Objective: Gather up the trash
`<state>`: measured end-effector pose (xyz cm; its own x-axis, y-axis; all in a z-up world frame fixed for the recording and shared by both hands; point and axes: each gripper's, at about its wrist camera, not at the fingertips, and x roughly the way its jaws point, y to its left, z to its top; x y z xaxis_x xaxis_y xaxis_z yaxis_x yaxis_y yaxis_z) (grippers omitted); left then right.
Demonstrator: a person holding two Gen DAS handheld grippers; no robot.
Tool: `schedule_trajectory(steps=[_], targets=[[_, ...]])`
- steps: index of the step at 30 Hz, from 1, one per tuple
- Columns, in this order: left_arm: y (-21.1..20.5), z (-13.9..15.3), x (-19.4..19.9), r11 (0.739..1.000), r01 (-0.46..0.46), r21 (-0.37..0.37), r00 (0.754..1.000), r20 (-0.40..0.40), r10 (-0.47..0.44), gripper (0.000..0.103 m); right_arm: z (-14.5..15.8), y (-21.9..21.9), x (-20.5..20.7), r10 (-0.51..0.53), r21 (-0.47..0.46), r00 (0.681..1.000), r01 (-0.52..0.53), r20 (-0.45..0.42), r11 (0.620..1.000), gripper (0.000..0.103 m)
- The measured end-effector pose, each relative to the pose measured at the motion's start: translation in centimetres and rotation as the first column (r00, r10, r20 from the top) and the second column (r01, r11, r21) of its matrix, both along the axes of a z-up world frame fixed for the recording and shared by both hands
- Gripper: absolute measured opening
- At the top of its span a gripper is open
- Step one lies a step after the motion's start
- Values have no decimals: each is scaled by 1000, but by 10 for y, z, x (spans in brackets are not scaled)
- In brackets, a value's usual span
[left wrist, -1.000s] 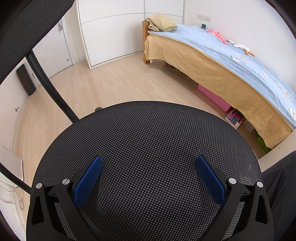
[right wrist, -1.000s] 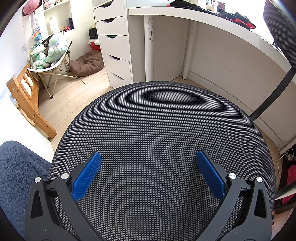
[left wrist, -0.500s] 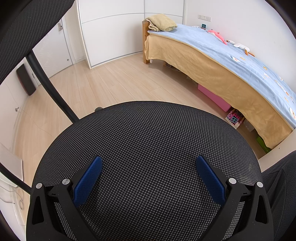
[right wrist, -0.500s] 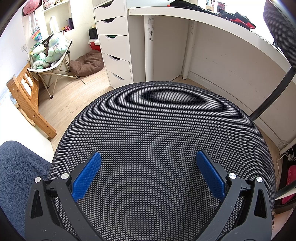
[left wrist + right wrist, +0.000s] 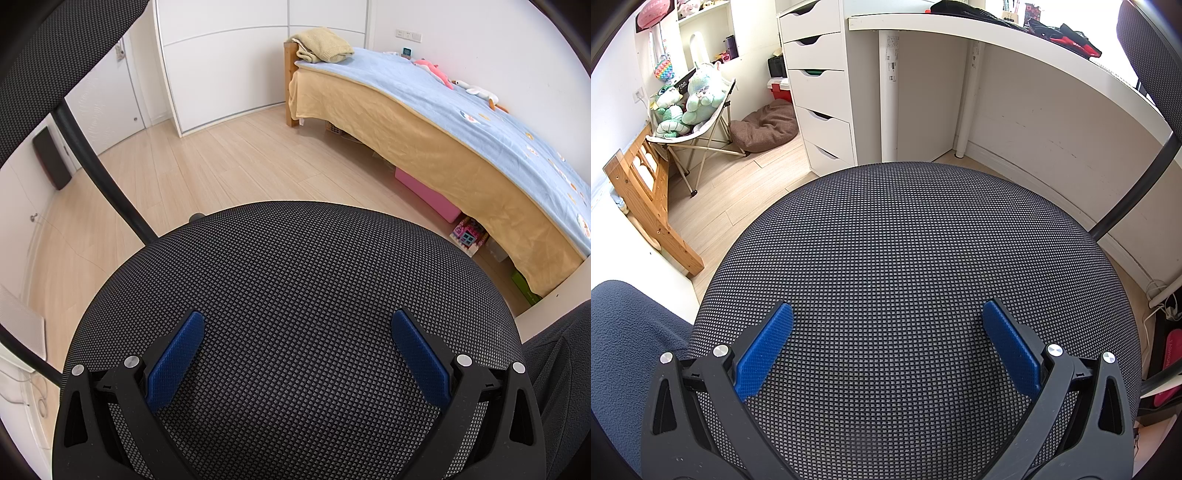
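Note:
No trash shows in either view. My left gripper (image 5: 297, 321) stands open just above the black mesh seat of an office chair (image 5: 295, 266), its blue pads (image 5: 173, 362) wide apart with nothing between them. My right gripper (image 5: 888, 312) is open too, over the same chair seat (image 5: 908, 236) seen from the other side, and it holds nothing. Each camera looks across the seat in its own direction.
Left view: a bed (image 5: 461, 122) with a blue cover, a pink box (image 5: 428, 195) and toys beneath it, bare wooden floor (image 5: 207, 166), white wardrobe doors. Right view: a white desk (image 5: 1015, 40), a drawer unit (image 5: 820, 92), a folding chair with plush toys (image 5: 690, 107), a brown cushion (image 5: 764, 127). A person's dark sleeve (image 5: 624, 343) at lower left.

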<state>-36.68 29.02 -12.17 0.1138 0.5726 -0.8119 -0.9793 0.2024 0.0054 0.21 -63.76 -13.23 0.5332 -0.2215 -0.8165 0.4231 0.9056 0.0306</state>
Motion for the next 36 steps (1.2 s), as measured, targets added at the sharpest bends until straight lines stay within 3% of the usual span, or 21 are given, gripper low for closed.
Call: schedule_trajectory(steps=[36], targets=[[0,1,0,1000,0,2,1000,1,0,97,0,0,0,0,0,1000,0,0,1000,100]])
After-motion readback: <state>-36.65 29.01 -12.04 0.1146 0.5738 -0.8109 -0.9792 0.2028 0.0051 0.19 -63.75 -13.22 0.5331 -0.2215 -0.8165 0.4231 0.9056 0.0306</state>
